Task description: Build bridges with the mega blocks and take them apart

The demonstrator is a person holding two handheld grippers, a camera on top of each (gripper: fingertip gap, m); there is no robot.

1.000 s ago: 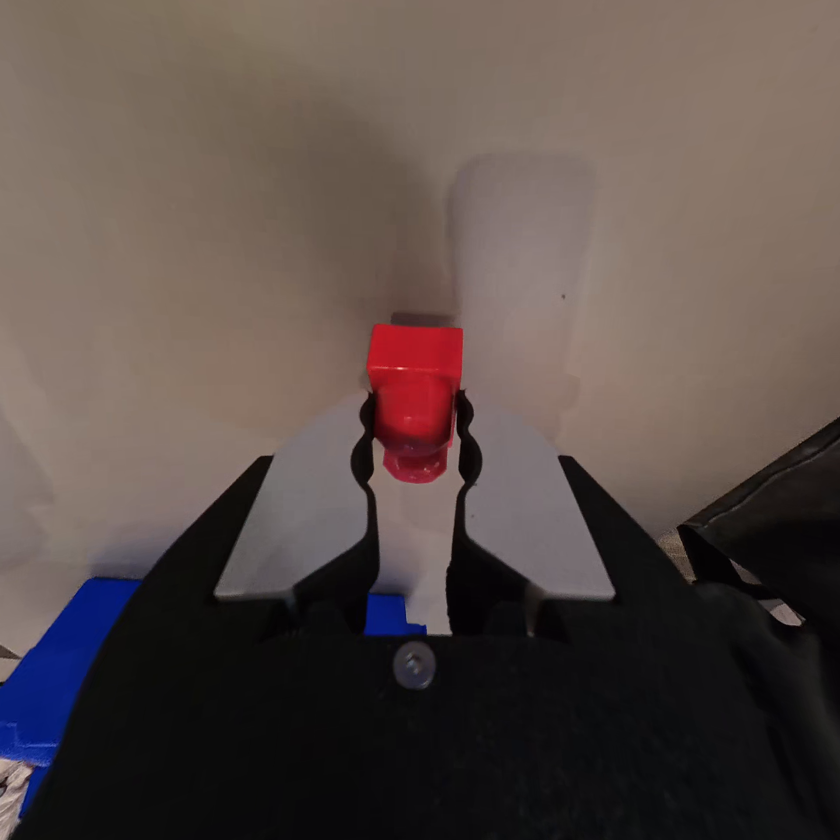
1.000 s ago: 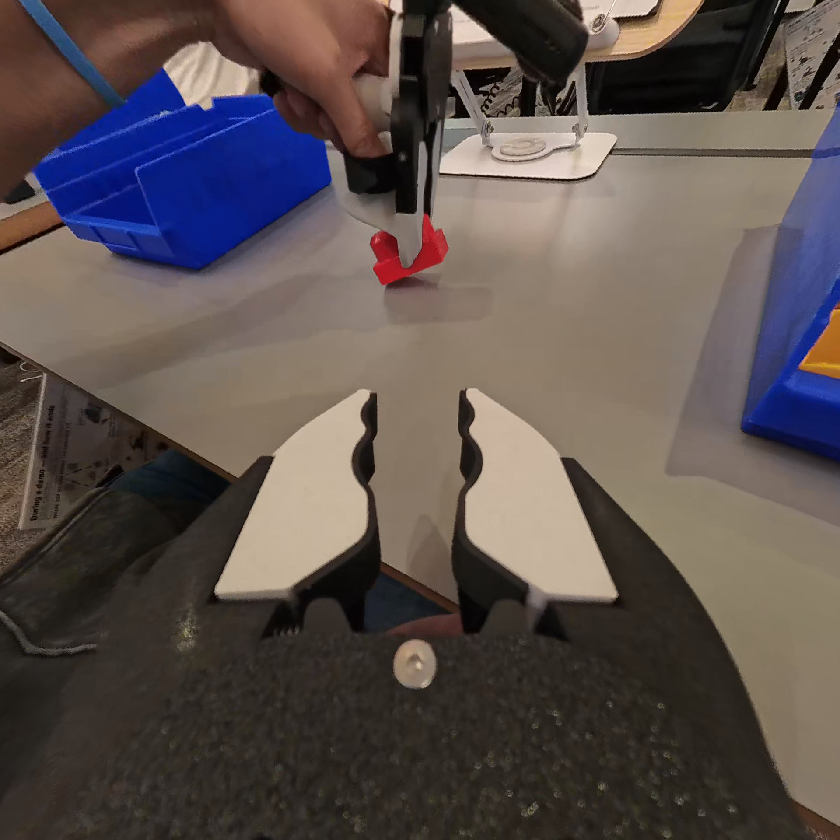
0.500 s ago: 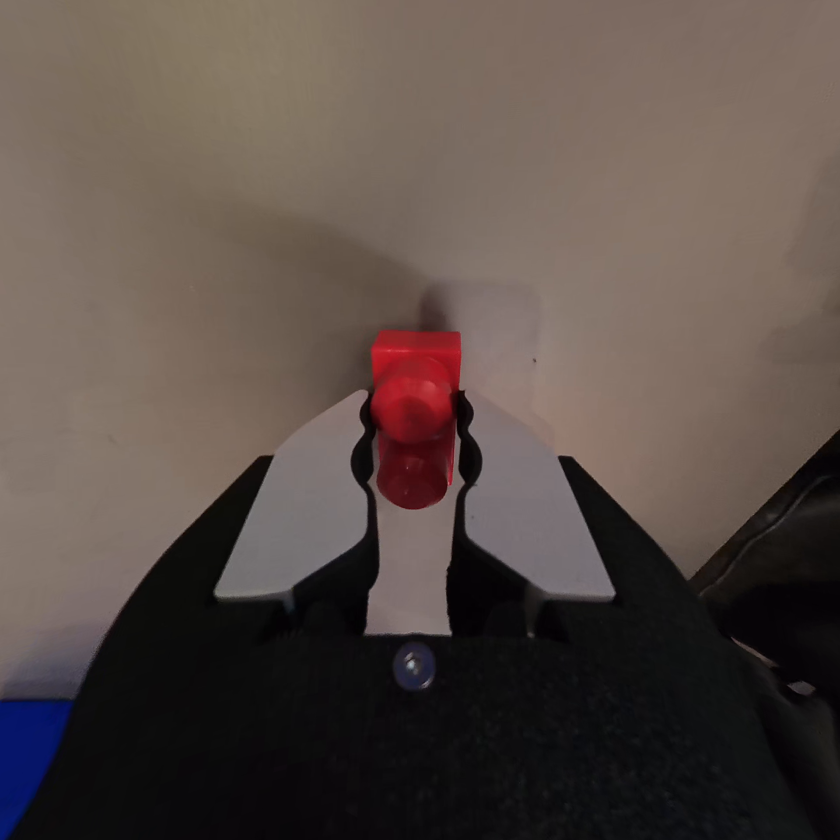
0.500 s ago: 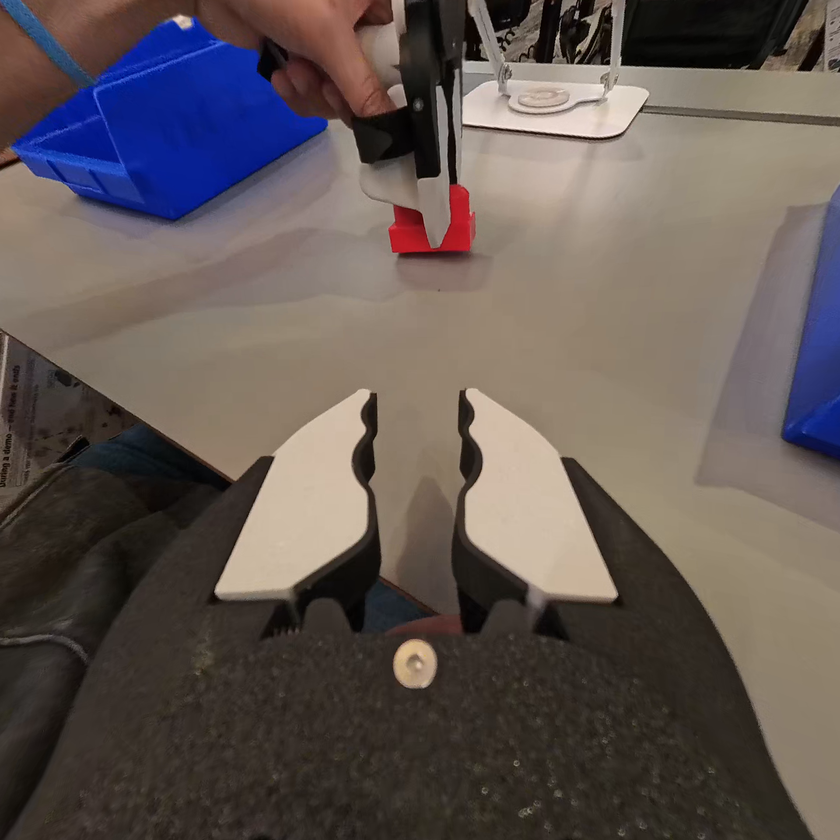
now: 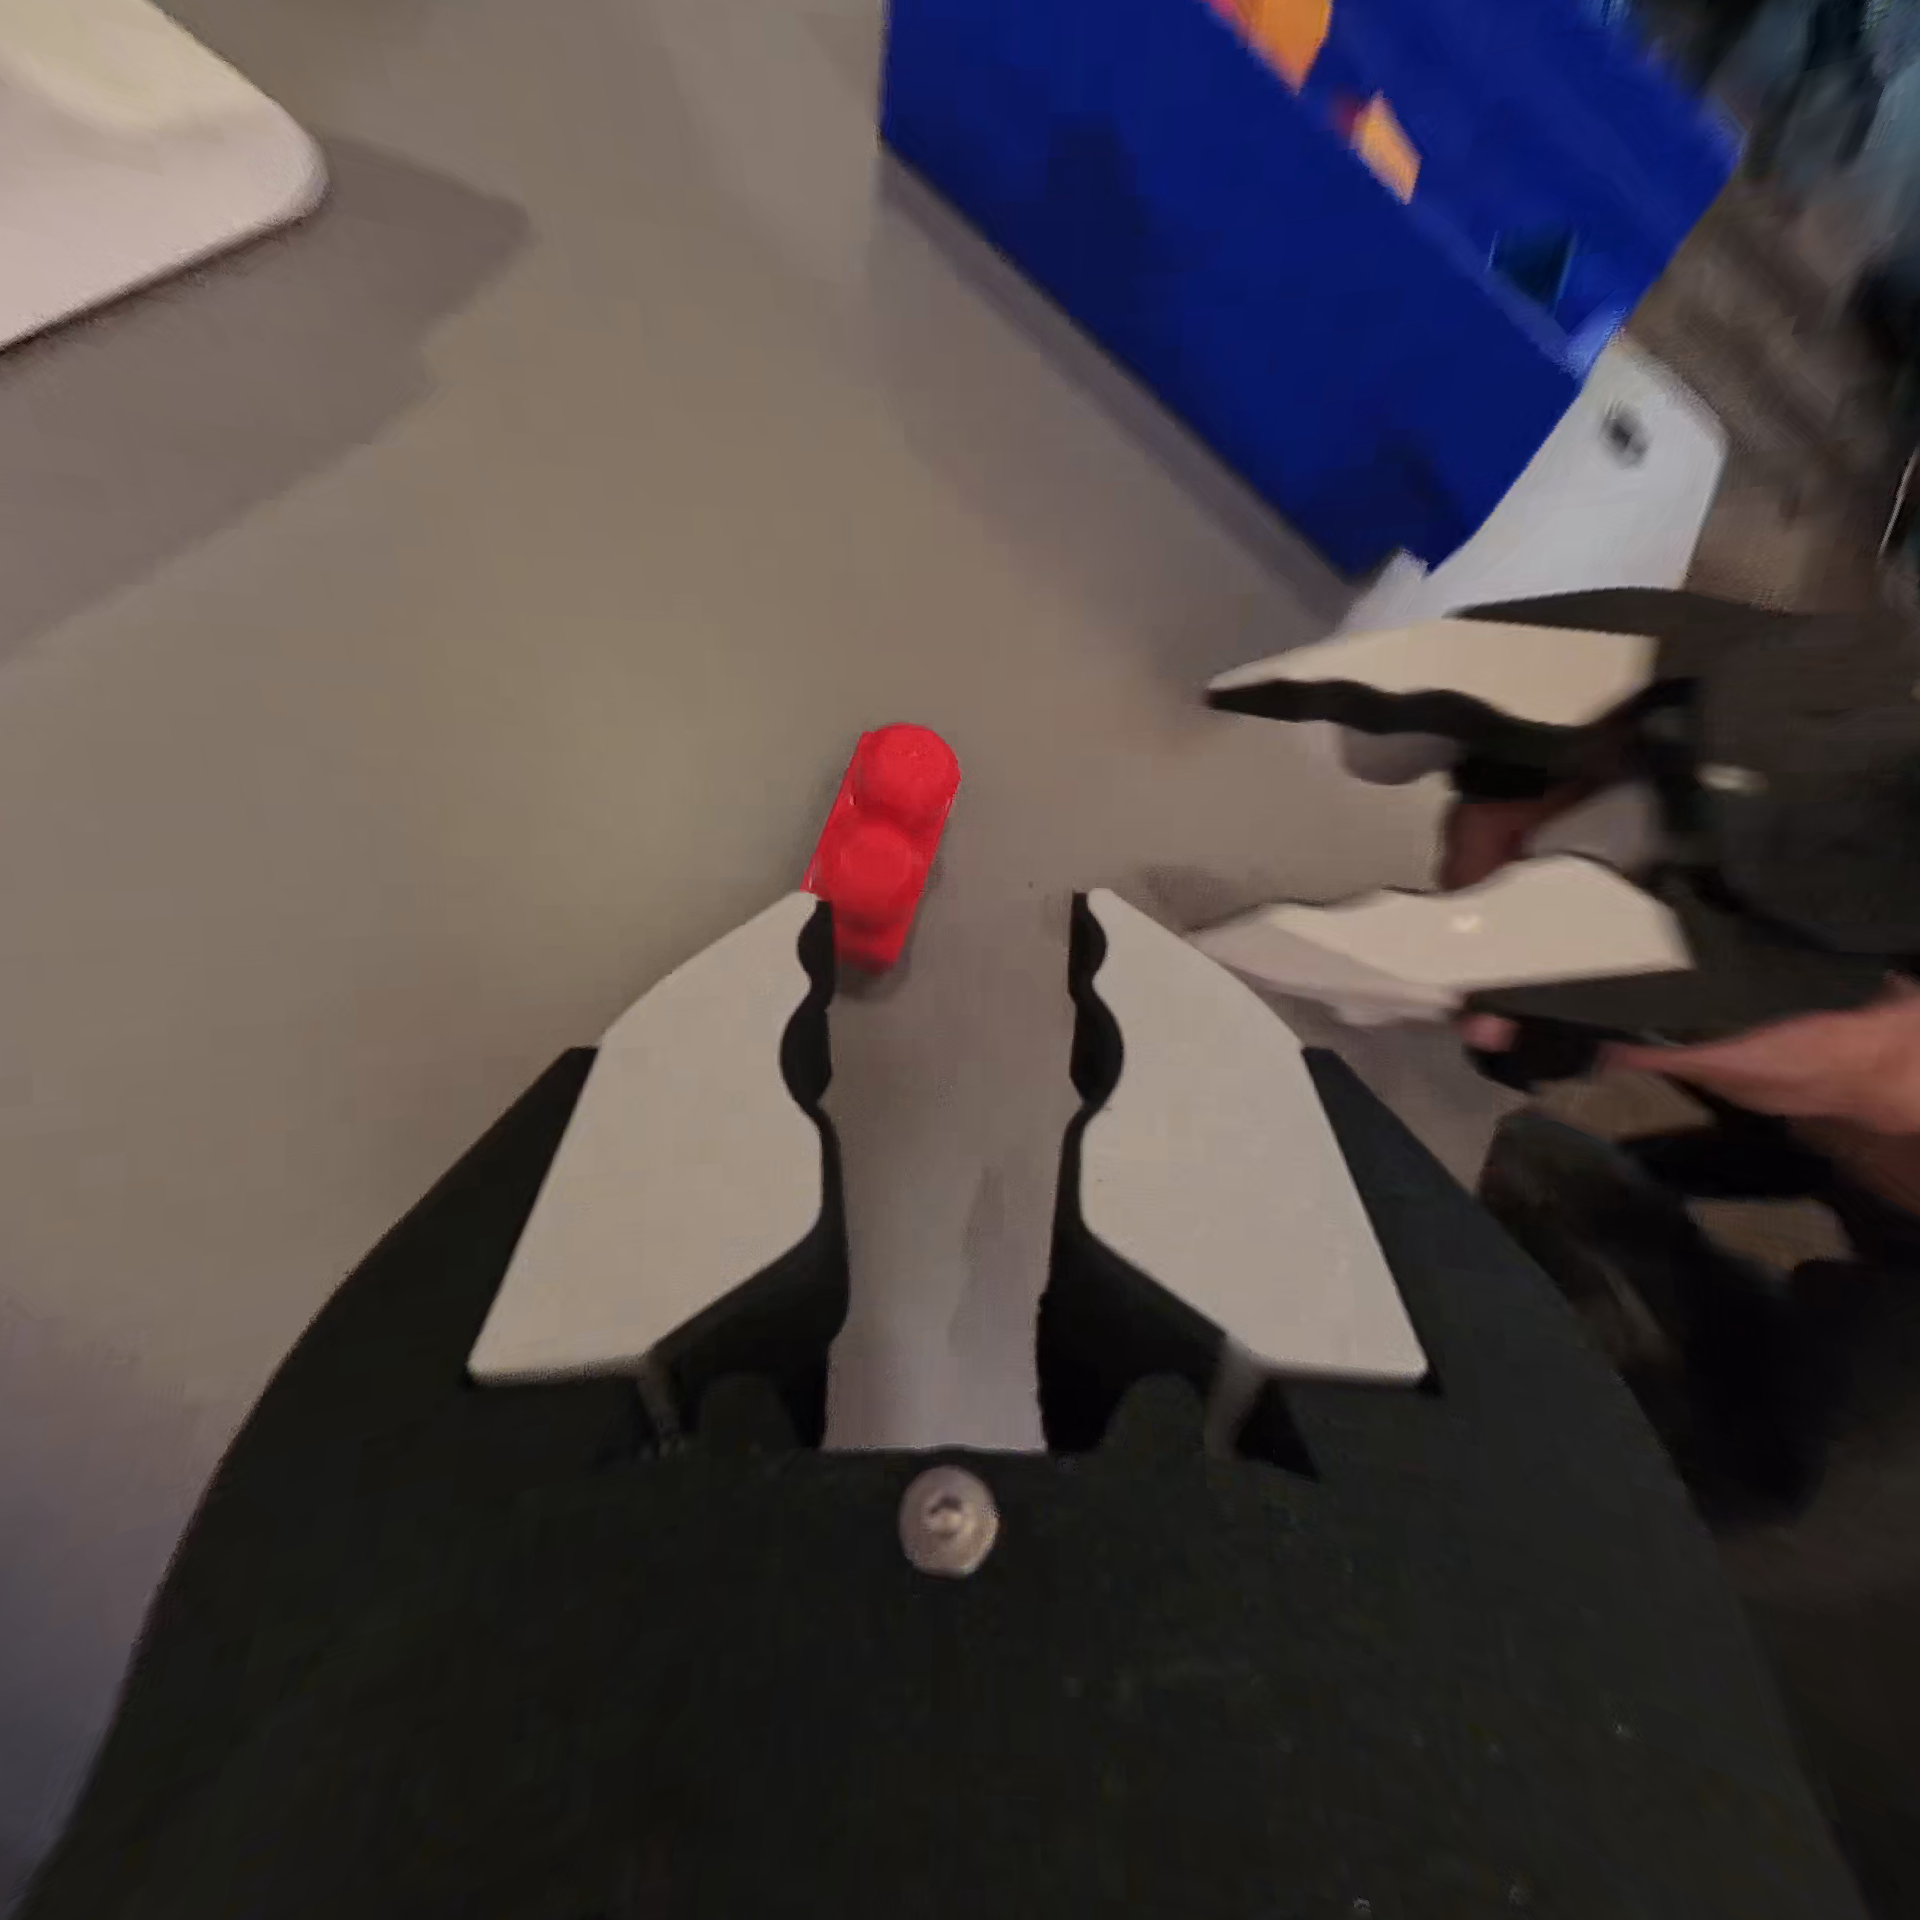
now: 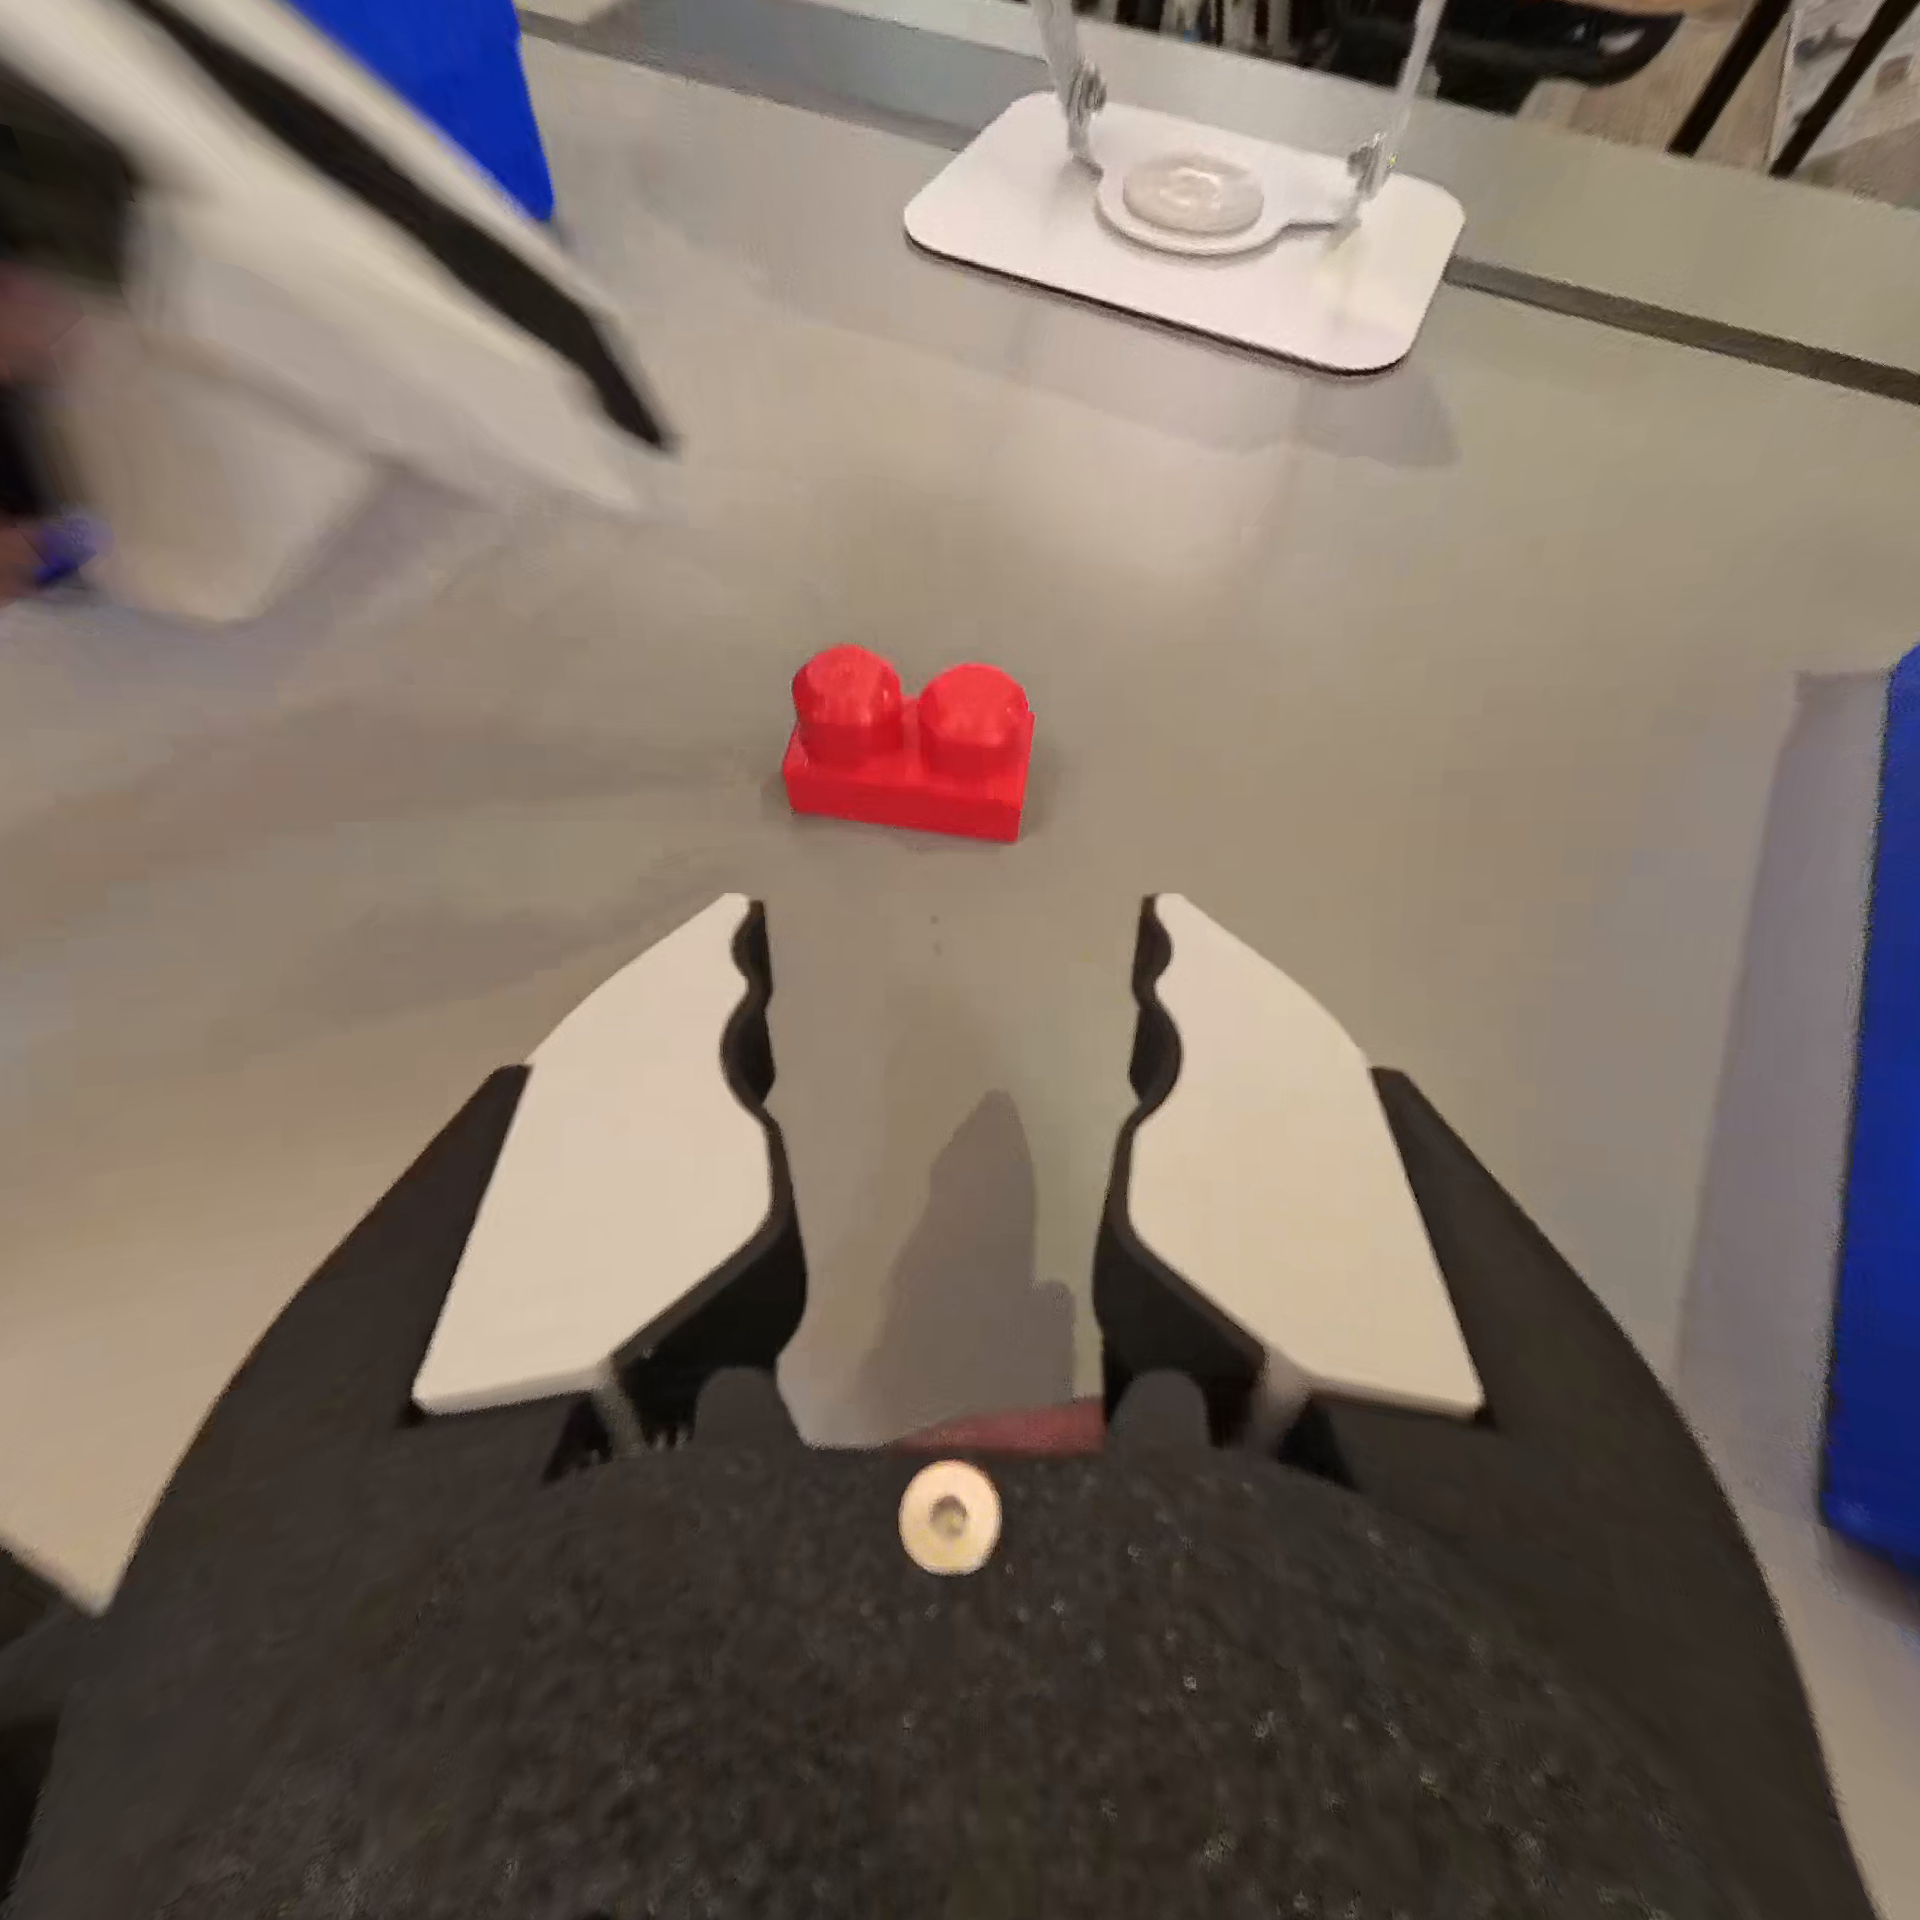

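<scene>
A red two-stud mega block (image 5: pixel 883 847) (image 6: pixel 909 746) stands studs-up on the grey table (image 6: pixel 1351 644), free of both grippers. My left gripper (image 5: pixel 945 914) is open and empty just behind it, the block beside its left fingertip. In the right wrist view it is a blurred shape at upper left (image 6: pixel 343 301). My right gripper (image 6: pixel 948 914) is open and empty, a short way in front of the block. It also shows at the right in the left wrist view (image 5: pixel 1455 831), open, held by a hand.
A blue bin (image 5: pixel 1247 239) with orange blocks stands at the far right, also at the right edge of the right wrist view (image 6: pixel 1881 1091). Another blue bin (image 6: pixel 447 94) is at the back left. A white stand base (image 6: pixel 1184 229) sits behind the block. From the left gripper's tips to the red two-stud mega block (image 5: pixel 883 847) is close to 7 cm. It is also in sight in the right wrist view (image 6: pixel 872 692).
My left gripper set the red block down on the table, opened and drew back. My right gripper moved closer to the block and opened wider.
</scene>
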